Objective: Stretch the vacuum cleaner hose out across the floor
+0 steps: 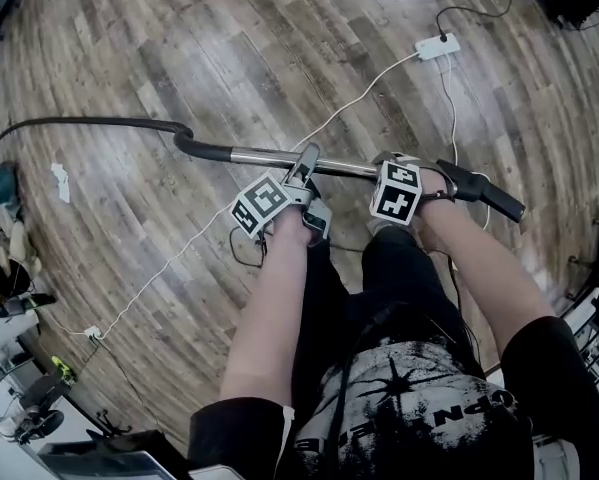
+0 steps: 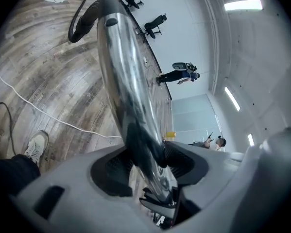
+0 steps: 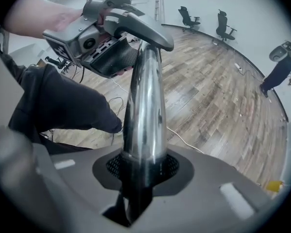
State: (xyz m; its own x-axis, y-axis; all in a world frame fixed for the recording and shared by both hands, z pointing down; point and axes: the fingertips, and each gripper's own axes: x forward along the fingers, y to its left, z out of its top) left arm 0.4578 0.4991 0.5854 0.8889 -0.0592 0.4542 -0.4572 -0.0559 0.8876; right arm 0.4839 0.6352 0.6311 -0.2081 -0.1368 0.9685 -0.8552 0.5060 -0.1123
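The vacuum's chrome wand tube (image 1: 269, 156) lies level above the wooden floor, and its black hose (image 1: 79, 123) curves away to the left. The black handle (image 1: 484, 193) sticks out on the right. My left gripper (image 1: 304, 160) straddles the tube's middle. In the left gripper view the tube (image 2: 121, 72) runs between the spread jaws of the left gripper (image 2: 145, 164), with floor showing beside it. My right gripper (image 1: 397, 165) points steeply down near the handle end. In the right gripper view the pads of the right gripper (image 3: 140, 171) press on the tube (image 3: 145, 96). That view also shows the left gripper (image 3: 130, 38) farther along.
A white cable (image 1: 359, 98) crosses the floor to a power strip (image 1: 437, 46). Tools and clutter (image 1: 4, 248) line the left edge. Office chairs (image 3: 223, 23) stand by the far wall, and a person (image 3: 281, 67) stands there too. My shoe (image 2: 36, 147) is below the tube.
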